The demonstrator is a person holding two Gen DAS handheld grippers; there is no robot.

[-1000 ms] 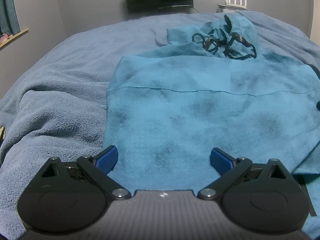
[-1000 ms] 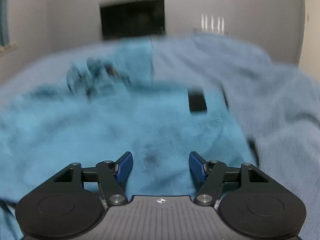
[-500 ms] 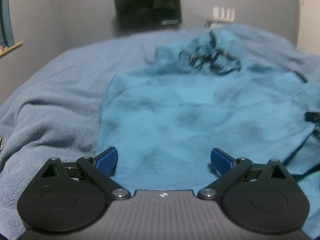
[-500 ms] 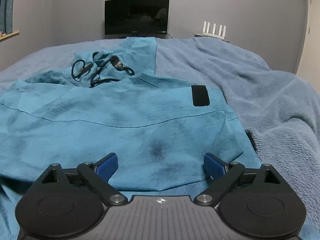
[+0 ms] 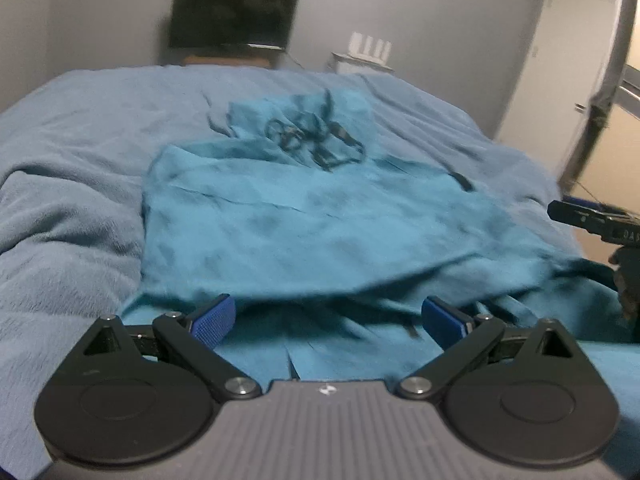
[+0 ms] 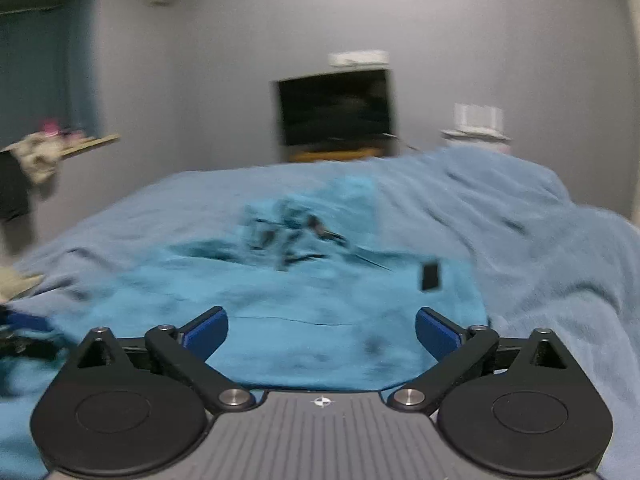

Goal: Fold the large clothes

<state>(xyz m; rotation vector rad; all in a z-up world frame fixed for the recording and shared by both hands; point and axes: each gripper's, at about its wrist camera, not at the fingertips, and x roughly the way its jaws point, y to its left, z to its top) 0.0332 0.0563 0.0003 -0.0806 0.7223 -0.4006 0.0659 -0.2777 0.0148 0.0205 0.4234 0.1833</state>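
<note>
On the bed (image 5: pixel 68 208), covered by a grey-blue blanket, lay the garment (image 5: pixel 320 220), a teal piece spread flat and folded over itself, with its folded edge running across the near side. Its dark cords (image 5: pixel 316 142) were lying in a tangle at the far end, and a small dark patch (image 6: pixel 430 276) sat near its right edge in the right wrist view.

Just before the near folded edge, the left gripper (image 5: pixel 328 318) was above the cloth with its jaws wide apart. Nothing was between the blue pads (image 5: pixel 212 318), and they did not touch the fabric. The garment stretched away from it toward the far side, a little to the right of centre.

The right gripper (image 6: pixel 322 330) was over the near right part of the garment, and its jaws were opening, already very wide. No cloth was between them. The garment lay ahead of it and to its left, and bare blanket was at its right. This view was blurred, so small details were hard to see.

At the right edge of the left wrist view, a part of the right gripper was visible beside the garment. Beyond the bed, a dark screen (image 5: pixel 234 14) stood against the grey wall, and a door (image 5: pixel 560 60) was at the far right.
</note>
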